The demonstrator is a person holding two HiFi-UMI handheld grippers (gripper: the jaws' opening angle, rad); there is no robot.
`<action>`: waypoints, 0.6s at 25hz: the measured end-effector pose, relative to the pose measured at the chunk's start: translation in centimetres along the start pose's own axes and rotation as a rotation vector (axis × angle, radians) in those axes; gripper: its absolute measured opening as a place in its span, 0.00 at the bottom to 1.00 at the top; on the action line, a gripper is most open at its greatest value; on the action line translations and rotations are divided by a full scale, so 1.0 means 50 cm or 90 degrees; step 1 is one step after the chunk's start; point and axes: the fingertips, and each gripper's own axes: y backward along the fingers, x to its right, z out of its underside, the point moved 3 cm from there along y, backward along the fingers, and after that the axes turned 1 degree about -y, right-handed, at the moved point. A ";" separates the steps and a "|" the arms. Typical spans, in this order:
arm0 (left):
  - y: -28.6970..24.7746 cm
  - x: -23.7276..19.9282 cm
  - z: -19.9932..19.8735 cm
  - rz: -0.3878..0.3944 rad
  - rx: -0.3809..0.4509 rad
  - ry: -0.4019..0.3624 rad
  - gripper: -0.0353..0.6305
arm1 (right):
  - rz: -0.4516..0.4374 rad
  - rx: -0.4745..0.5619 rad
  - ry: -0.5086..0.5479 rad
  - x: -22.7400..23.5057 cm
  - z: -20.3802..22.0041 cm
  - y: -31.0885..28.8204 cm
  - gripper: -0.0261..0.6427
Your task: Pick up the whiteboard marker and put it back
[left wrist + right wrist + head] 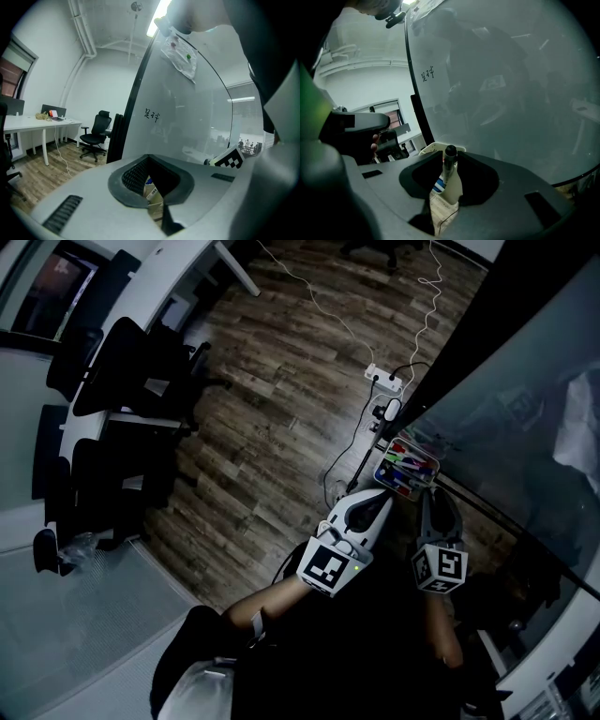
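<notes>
Office chairs: far to my left, dark, pushed against a white desk on the wooden floor.
Power strip: white, on the floor ahead of me, with cables running from it toward the board's foot.
Left gripper: held low, pointing at the near left corner of the marker tray.
Left jaws: clenched close in the left gripper view, with only a thin slit between the pads. A white labelled scrap with a touch of blue shows in that slit. I cannot tell what it is, or whether I am pinching it.
Marker tray: between and just ahead of my two grippers, at the board's lower edge, with green, red and blue markers lying in it.
Right gripper: just beside the left one, its tip at the near right of the tray.
Right jaws: closed on the whiteboard marker in the right gripper view.
Whiteboard marker: stands nearly upright in my right jaws, black cap on top, with a white barrel and blue stripes lower down.
Cream holder: perforated, just behind the marker's cap.
Whiteboard: fills my right side, glossy, dark-framed, with a small scribble near its upper left.
</notes>
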 end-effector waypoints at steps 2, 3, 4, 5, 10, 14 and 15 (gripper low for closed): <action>-0.002 0.001 -0.002 -0.001 0.004 0.007 0.06 | 0.001 0.004 0.000 0.001 -0.002 0.001 0.20; -0.002 0.001 -0.002 -0.002 0.005 0.009 0.06 | 0.001 0.005 0.000 0.001 -0.002 0.002 0.19; -0.002 0.001 -0.002 -0.002 0.006 0.009 0.06 | 0.002 0.005 0.001 0.001 -0.002 0.002 0.19; -0.001 0.001 -0.003 -0.001 0.006 0.010 0.06 | 0.002 0.005 0.002 0.001 -0.002 0.003 0.19; 0.002 0.004 -0.003 -0.001 0.006 0.010 0.06 | -0.001 0.007 0.001 -0.003 -0.002 0.008 0.17; 0.005 0.005 -0.003 0.001 0.005 0.001 0.06 | -0.003 0.008 0.002 -0.006 -0.003 0.009 0.16; 0.006 0.005 -0.002 0.001 0.005 -0.001 0.06 | -0.004 0.008 0.003 -0.006 -0.003 0.010 0.16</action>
